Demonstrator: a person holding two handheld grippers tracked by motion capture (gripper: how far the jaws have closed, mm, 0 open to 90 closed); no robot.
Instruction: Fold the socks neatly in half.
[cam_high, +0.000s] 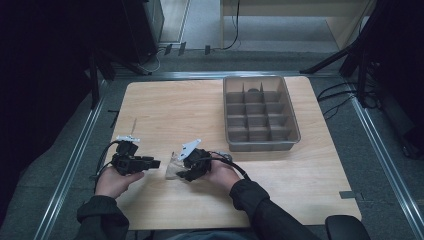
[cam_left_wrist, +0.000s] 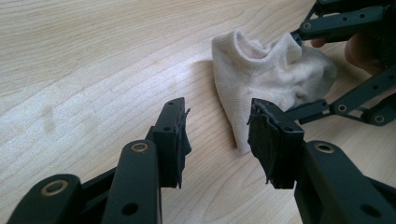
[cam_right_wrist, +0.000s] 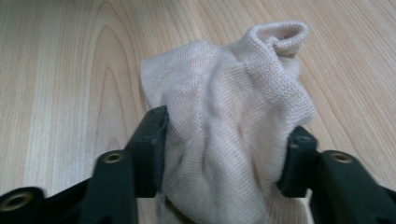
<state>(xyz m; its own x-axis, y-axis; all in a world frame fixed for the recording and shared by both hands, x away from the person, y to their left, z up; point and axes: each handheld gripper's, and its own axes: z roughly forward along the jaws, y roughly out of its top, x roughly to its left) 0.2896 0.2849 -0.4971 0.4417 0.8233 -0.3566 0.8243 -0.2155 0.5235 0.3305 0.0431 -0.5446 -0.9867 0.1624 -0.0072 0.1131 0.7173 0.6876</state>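
Near the worktop's (cam_high: 165, 105) front edge, the right gripper (cam_right_wrist: 224, 154) clenches a bunched cream sock (cam_right_wrist: 224, 116), cuff pointing away; the left gripper (cam_left_wrist: 217, 135) gapes beside it.

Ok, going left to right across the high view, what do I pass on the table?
Left gripper → sock → right gripper → grey compartment tray. The sock and the right gripper overlap, since that gripper is closed on the sock.
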